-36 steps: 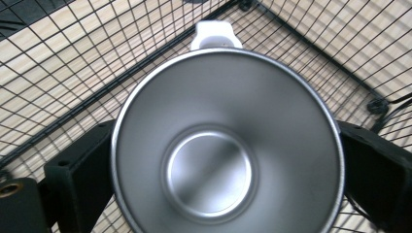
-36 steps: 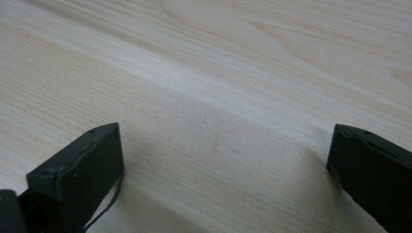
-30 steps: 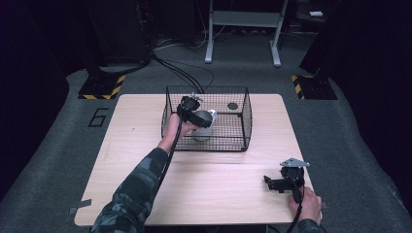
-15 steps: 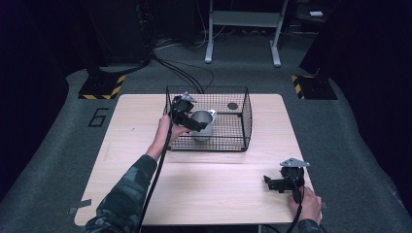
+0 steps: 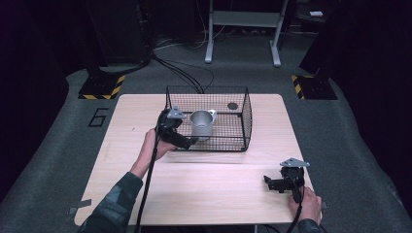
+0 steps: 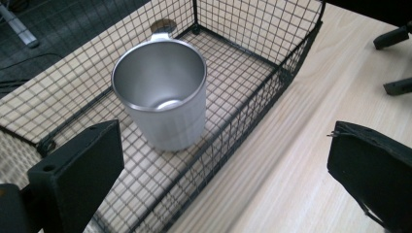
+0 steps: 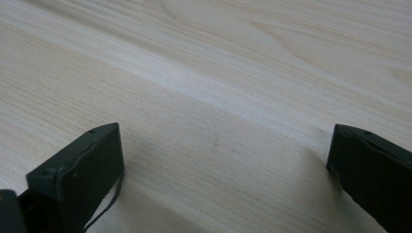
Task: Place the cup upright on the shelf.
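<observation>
A metal cup (image 5: 201,124) stands upright inside a black wire basket (image 5: 243,121) at the middle back of the wooden table (image 5: 145,189). My left gripper (image 5: 186,139) hovers at the basket's near left corner, open and holding nothing. In the left gripper view the cup (image 6: 163,104) sits behind the basket's mesh wall (image 6: 272,92), ahead of the wide-apart jaws of the left gripper (image 6: 223,179). My right gripper (image 5: 273,183) rests low at the table's near right, open. In the right gripper view the right gripper (image 7: 223,179) has bare wood between its jaws.
A small dark round disc (image 5: 232,105) lies in the basket's back right corner, behind the cup. The disc (image 6: 163,25) also shows in the left gripper view. Cables (image 5: 184,73) run across the grey floor behind the table. The other gripper's fingers (image 6: 398,86) show far off.
My left gripper has drawn back from over the basket toward its near left corner. The cup stays standing in the basket. The right gripper has not moved.
</observation>
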Action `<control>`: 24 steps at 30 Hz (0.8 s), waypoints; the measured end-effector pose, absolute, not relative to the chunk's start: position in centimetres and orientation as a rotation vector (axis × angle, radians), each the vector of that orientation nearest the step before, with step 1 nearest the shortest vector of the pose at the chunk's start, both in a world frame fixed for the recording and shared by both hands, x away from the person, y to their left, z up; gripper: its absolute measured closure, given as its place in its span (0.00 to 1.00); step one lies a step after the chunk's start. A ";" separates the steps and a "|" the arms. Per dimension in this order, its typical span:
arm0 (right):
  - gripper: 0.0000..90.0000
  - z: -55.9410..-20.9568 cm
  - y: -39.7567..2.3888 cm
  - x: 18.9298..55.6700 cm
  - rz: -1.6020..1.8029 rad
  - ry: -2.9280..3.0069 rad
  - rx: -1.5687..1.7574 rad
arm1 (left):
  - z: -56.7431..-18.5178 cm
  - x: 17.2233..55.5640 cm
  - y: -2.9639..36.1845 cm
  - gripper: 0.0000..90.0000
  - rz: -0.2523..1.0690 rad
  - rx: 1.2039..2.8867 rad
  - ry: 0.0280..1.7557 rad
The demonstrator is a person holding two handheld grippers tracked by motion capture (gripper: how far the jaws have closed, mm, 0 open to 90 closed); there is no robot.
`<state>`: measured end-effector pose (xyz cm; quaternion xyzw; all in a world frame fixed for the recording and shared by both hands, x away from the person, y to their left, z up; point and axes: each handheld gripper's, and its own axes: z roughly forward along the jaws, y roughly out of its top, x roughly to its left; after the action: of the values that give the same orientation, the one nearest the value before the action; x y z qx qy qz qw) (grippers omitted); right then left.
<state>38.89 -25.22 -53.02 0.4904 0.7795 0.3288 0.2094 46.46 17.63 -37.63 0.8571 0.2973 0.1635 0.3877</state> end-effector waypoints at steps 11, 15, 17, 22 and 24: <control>0.00 -53.0 -25.2 38.9 0.915 2.168 1.364 | -40.0 42.0 21.3 0.00 0.483 2.157 0.808; 0.00 -53.0 -25.2 38.9 0.915 2.168 1.364 | -41.5 40.7 22.7 0.00 0.514 2.138 0.855; 0.00 -53.0 -25.2 38.9 0.915 2.168 1.365 | -42.4 40.0 23.4 0.00 0.529 2.123 0.887; 0.00 -53.0 -25.2 38.9 0.914 2.168 1.365 | -45.0 38.7 26.1 0.00 0.515 2.115 0.984; 0.00 -53.0 -25.2 38.9 0.915 2.168 1.364 | -46.0 38.3 26.7 0.00 0.516 2.093 1.025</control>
<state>38.88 -25.22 -53.02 0.4905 0.7794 0.3288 0.2092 38.28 26.70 -46.00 0.8152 0.3993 0.2009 0.3682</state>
